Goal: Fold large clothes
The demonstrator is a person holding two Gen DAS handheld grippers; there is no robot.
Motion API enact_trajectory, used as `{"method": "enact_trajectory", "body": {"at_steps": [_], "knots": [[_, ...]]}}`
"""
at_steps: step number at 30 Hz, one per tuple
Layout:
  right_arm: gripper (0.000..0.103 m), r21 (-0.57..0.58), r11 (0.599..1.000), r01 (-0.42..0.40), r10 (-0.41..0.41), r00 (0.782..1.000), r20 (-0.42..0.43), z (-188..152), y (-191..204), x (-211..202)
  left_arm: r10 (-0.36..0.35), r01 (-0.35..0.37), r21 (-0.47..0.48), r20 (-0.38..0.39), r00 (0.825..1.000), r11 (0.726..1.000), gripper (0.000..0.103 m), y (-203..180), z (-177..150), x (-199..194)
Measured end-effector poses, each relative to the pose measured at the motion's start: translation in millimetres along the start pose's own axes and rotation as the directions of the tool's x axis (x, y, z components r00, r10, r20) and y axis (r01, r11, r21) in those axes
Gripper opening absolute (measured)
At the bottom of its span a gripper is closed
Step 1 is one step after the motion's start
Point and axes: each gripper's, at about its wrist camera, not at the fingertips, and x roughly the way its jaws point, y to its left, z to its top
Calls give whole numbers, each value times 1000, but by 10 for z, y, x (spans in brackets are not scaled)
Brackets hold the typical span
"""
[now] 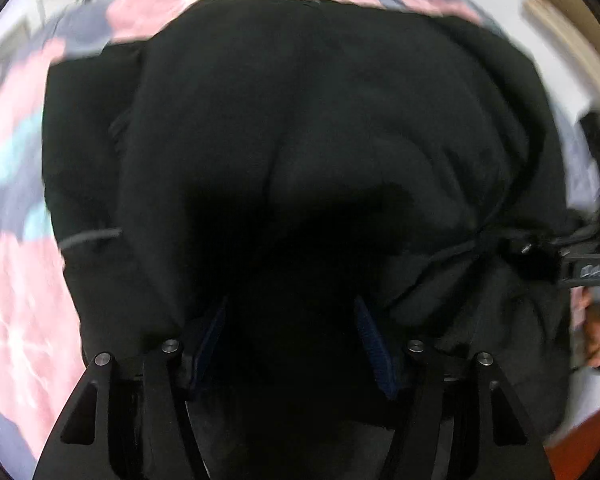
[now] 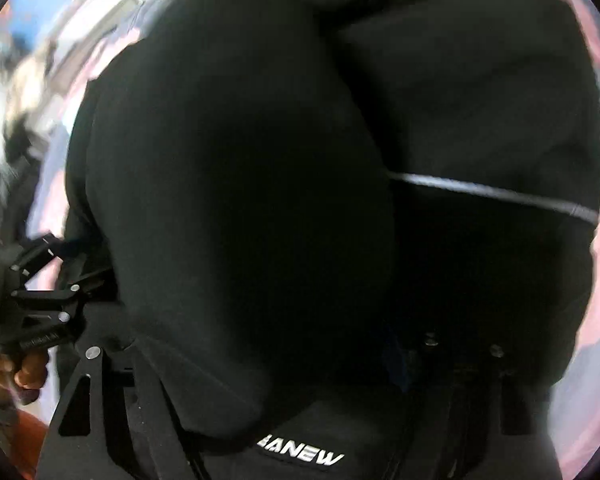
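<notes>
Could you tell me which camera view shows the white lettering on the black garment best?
The right wrist view: the white lettering sits readable at the bottom on the black garment. The left wrist view shows no lettering on the garment.

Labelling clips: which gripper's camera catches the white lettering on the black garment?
The right gripper: white lettering ending "ANEW" sits low in its view on the black garment. The left gripper sees only plain black cloth and a grey stripe.
</notes>
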Motion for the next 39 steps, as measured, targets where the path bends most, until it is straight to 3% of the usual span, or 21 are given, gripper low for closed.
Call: {"method": "enact_trajectory", "body": {"at_steps": [2, 5, 8, 12, 15, 17, 20, 23, 26, 28, 33, 39], "knots": [[73, -31, 999, 45, -44, 999, 16, 13, 64, -20, 85, -86, 34, 26, 996, 996, 67, -147, 15, 40], [73, -49, 998, 33, -31, 999, 38, -12, 48, -175, 93, -95, 38, 55, 994, 995, 67, -174, -2, -68], [73, -84, 995, 48, -40, 995, 96, -32, 101, -555, 29, -31, 21, 80, 996, 999, 67, -99, 6, -381], [73, -155, 987, 41, 0, 966, 259, 0, 303, -1214, -66, 70, -16, 205, 977, 997, 67, -1, 103, -1056], [73, -196, 980, 18, 47, 946, 319, -8, 504, -1465, -119, 121, 2, 199, 973, 993, 67, -28, 57, -1266], [73, -221, 975, 11, 50, 962, 270, -51, 655, -1298, -99, 97, 19, 174, 980, 995, 68, -73, 1, -1148], [73, -235, 971, 37, -1, 989, 149, -75, 711, -746, -53, 53, 13, 15, 998, 999, 68, -61, -74, -675], [71, -245, 966, 77, -66, 996, 55, -197, 682, -209, -66, 63, -41, -76, 995, 997, 70, -23, -137, -261], [72, -211, 975, 65, -58, 998, 39, -176, 564, -83, -90, 73, -126, -129, 988, 989, 77, 101, -162, 47], [72, -202, 977, 67, -59, 997, 43, -146, 551, -69, -102, 83, -150, -125, 987, 985, 82, 157, -147, 108], [72, -205, 977, 62, -51, 997, 61, -227, 529, -125, -67, 62, -76, -68, 995, 995, 83, 70, -174, 2], [72, -182, 983, 11, 4, 997, 79, -202, 452, -591, -84, 84, -12, 19, 996, 996, 83, 7, -149, -550]]}}
